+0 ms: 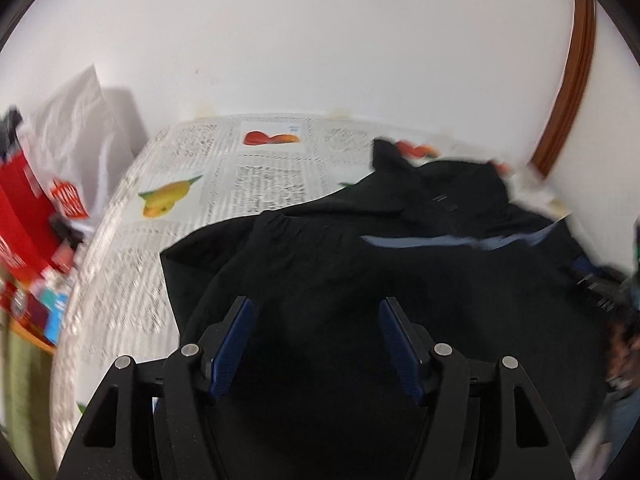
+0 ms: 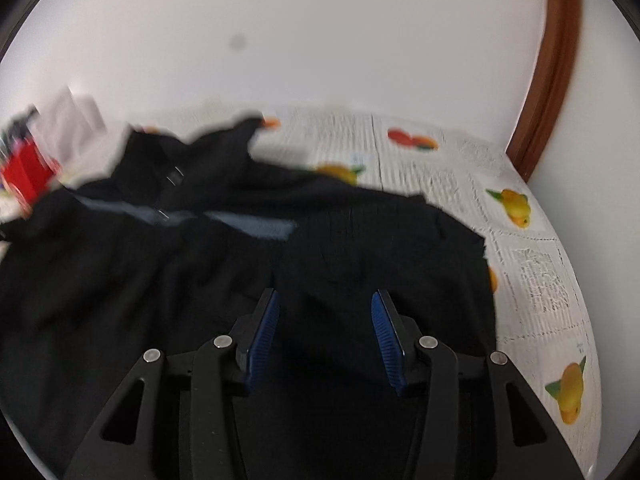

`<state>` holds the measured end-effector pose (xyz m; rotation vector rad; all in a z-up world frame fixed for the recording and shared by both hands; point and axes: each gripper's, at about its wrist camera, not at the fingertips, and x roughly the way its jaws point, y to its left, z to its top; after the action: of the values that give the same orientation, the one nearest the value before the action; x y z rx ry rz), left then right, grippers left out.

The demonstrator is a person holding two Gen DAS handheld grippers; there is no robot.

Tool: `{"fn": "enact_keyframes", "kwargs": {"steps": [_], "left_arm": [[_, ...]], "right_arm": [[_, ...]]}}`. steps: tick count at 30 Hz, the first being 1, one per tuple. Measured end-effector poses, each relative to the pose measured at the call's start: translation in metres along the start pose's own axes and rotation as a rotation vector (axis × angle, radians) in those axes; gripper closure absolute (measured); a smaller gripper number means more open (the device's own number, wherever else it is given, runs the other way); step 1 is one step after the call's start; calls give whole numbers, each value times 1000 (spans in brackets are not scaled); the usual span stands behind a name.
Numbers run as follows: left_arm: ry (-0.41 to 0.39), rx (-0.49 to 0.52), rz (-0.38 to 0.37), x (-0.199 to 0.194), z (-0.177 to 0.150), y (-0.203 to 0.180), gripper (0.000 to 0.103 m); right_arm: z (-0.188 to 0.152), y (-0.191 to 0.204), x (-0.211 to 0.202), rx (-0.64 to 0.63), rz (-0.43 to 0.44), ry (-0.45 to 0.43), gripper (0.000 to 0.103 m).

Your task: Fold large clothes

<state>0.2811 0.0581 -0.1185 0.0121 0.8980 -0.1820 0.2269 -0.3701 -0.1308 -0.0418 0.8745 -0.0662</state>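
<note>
Lying spread over the table [image 1: 120, 264], the black garment [image 1: 360, 264] covers most of the near side of the fruit-and-newsprint tablecloth [image 2: 532, 264], with a pale blue stripe [image 2: 248, 226] across its chest and a zip running up to the collar. Both views are blurred. The left gripper [image 1: 316, 312] hangs over the dark cloth, jaws apart, blue pads [image 1: 234, 344] bare, nothing pinched between them. The right gripper [image 2: 324, 304] is the same: jaws parted a bit less wide, over a folded-in sleeve near the garment's right edge, gripping nothing. Whether the fingertips touch the fabric can't be made out. Red packaging [image 1: 24, 216] and a white bag [image 1: 84, 128] sit off the table's left end against the white wall [image 1: 320, 40]. A brown wooden door frame [image 2: 548, 80] stands at the right.
</note>
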Motion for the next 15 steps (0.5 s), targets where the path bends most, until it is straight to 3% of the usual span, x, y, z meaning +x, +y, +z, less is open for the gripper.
{"fn": "enact_keyframes", "kwargs": {"steps": [3, 15], "left_arm": [[29, 51, 86, 25, 2, -4, 40], [55, 61, 109, 78, 32, -27, 37]], "right_arm": [[2, -6, 22, 5, -31, 22, 56], [28, -46, 65, 32, -35, 21, 57]]}}
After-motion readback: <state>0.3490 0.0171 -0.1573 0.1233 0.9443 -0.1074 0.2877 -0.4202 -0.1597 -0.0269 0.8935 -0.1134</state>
